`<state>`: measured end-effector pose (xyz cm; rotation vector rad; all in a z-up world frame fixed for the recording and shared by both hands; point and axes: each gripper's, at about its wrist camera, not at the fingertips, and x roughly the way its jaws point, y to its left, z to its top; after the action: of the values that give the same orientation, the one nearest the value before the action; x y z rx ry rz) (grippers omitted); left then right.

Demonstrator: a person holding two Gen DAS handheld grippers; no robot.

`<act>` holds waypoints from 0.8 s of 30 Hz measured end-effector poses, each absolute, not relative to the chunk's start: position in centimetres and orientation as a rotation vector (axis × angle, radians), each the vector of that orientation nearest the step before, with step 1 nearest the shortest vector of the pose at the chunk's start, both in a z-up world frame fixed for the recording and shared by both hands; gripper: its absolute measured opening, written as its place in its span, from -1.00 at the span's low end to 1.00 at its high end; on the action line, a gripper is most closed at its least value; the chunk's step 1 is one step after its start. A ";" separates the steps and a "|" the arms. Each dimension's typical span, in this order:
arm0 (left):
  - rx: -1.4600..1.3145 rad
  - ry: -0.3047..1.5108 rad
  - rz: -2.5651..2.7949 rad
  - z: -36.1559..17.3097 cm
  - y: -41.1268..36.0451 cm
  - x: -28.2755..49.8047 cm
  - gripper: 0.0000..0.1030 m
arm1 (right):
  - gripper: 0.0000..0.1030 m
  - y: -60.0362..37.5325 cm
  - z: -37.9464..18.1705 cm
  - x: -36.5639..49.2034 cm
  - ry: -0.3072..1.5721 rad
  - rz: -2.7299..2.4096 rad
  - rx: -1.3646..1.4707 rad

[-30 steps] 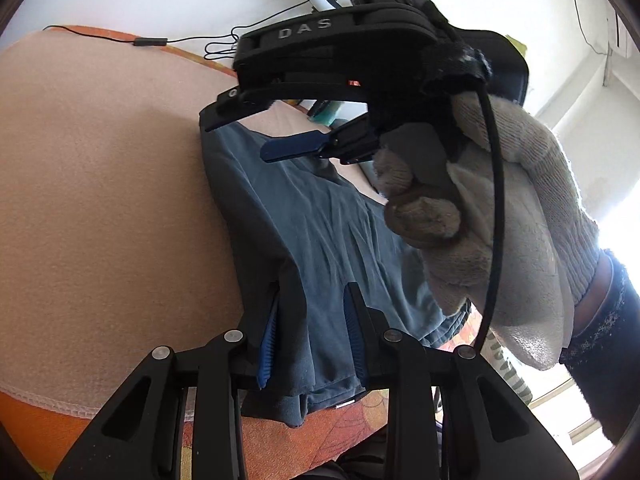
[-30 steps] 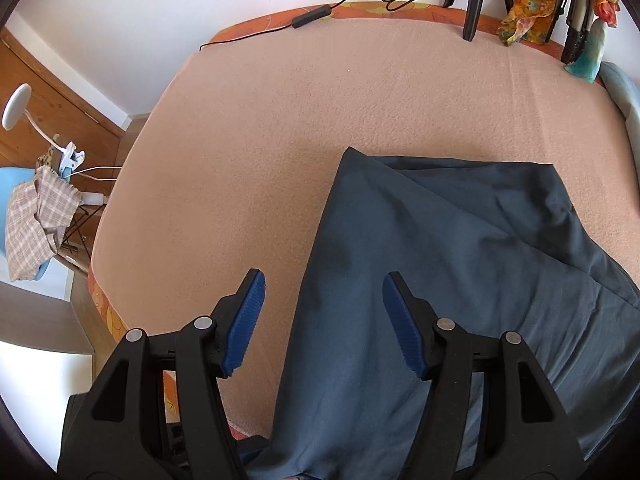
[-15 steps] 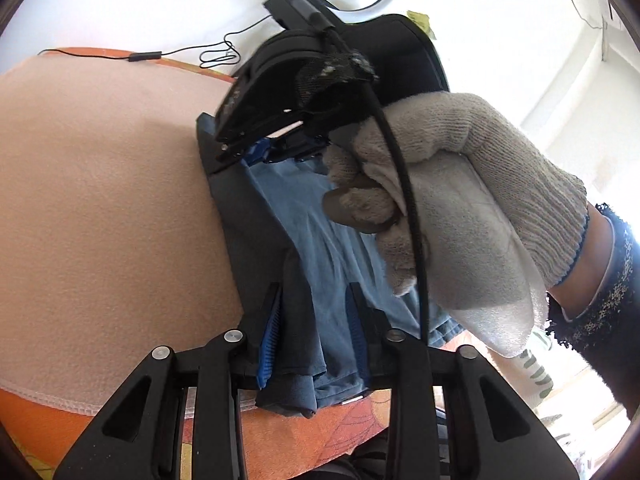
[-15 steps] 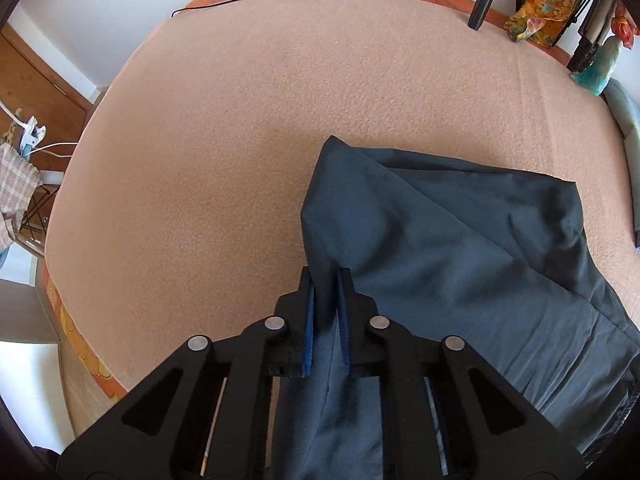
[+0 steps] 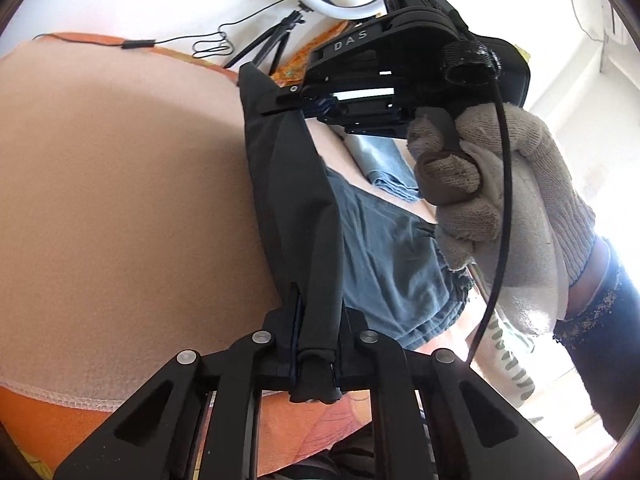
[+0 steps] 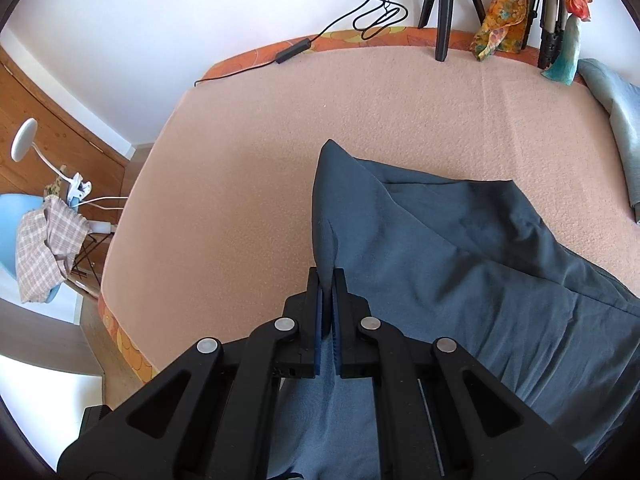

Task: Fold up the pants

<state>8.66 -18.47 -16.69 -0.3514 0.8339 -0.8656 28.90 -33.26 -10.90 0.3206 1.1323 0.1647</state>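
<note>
1. Seen from the left wrist, the left gripper point(image 5: 318, 344) has just been closing and now pinches a bunched edge of the dark blue-grey pants point(image 5: 384, 248) at the near rim of the peach blanket point(image 5: 120, 200). A taut fold of the fabric runs up and away to the right gripper point(image 5: 320, 105), carried by a hand in a knitted glove point(image 5: 500, 200); its jaws are clamped on the far end of that fold, lifted clear of the blanket. The rest of the pants lies spread to the right.

2. Over on the right wrist view, the right gripper point(image 6: 327, 308) has its blue pads point(image 6: 318, 320) pressed together on the left edge of the pants point(image 6: 460, 272), which rises to a peak just beyond them. The cloth spreads right across the blanket point(image 6: 240, 180). A black tripod point(image 6: 444, 8) stands at the far edge.
</note>
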 end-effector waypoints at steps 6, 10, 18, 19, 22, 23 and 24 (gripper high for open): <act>-0.343 0.773 -0.984 -13.3 -20.8 7.5 -0.83 | -0.91 -36.4 -7.8 27.0 1.043 0.174 0.400; -0.346 0.753 -1.052 -11.7 -22.3 8.6 -0.84 | -0.91 -38.8 -5.6 25.5 0.978 0.174 0.451; -0.302 0.717 -1.191 -8.4 -27.2 8.0 -0.84 | -0.91 -45.6 -1.4 21.9 0.860 0.129 0.529; -0.292 0.715 -1.208 -7.9 -28.0 7.6 -0.84 | -0.91 -46.5 -1.0 21.4 0.848 0.120 0.536; -0.260 0.714 -1.264 -7.1 -30.5 6.6 -0.84 | -0.91 -49.4 -0.2 19.6 0.819 0.087 0.550; -0.246 0.715 -1.280 -7.0 -31.3 6.4 -0.84 | -0.91 -50.3 0.0 19.0 0.811 0.075 0.554; -0.233 0.718 -1.297 -6.9 -32.2 6.3 -0.84 | -0.91 -51.3 0.2 18.4 0.804 0.061 0.558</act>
<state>6.28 -32.23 -6.93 -0.2332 0.7179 -1.2973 18.35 -51.27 0.20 0.5579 0.8039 0.0614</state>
